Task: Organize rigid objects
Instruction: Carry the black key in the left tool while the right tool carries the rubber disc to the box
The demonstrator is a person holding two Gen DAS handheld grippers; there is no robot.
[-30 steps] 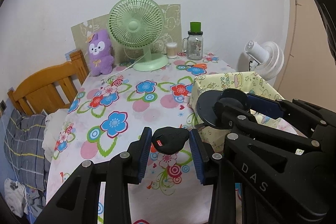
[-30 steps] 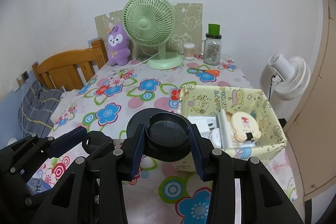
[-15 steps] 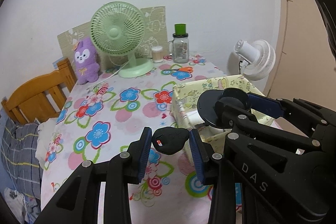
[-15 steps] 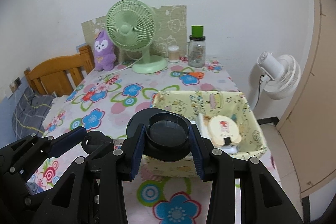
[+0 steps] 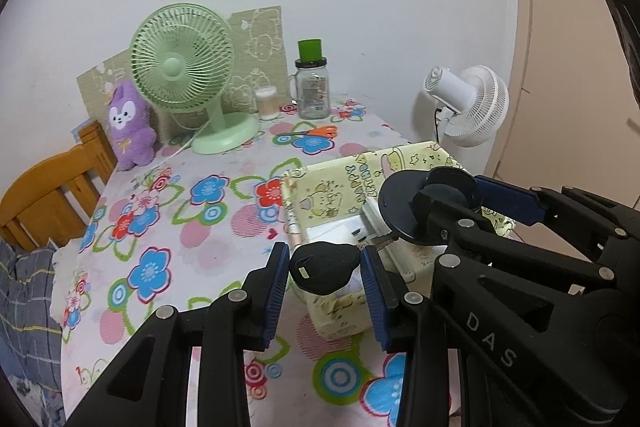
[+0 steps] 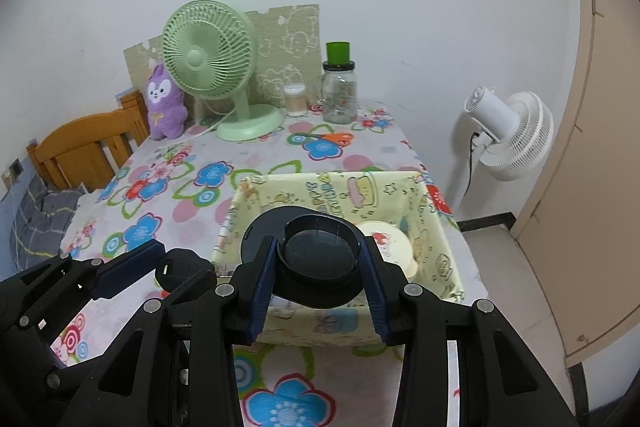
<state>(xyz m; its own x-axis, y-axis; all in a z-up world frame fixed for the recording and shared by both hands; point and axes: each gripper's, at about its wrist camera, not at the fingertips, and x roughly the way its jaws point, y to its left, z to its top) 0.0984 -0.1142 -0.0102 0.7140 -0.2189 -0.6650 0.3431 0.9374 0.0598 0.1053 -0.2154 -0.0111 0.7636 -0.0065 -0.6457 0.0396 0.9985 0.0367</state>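
My left gripper (image 5: 325,273) is shut on a small black rounded piece (image 5: 324,267) with a white mark, held above the near left corner of the yellow cartoon-print box (image 5: 320,193). My right gripper (image 6: 320,259) is shut on a black round cup-shaped part with a wide flat disc base (image 6: 320,257), hanging over the same yellow box (image 6: 280,187). In the left wrist view that black disc part (image 5: 400,203) shows at the right. Inside the box lie a cream round case (image 6: 394,245) and white items (image 5: 340,229).
On the floral tablecloth (image 5: 192,227) at the back stand a green desk fan (image 5: 184,75), a purple plush (image 5: 130,125), a glass jar with a green lid (image 5: 313,87), a small tub (image 5: 267,103) and orange scissors (image 5: 316,133). A wooden chair (image 5: 52,183) is left, a white floor fan (image 6: 508,133) right.
Both grippers have carried their black parts rightward across the table; they now hang over the yellow box, which sits closer and more centred in both views. Both grips are unchanged.
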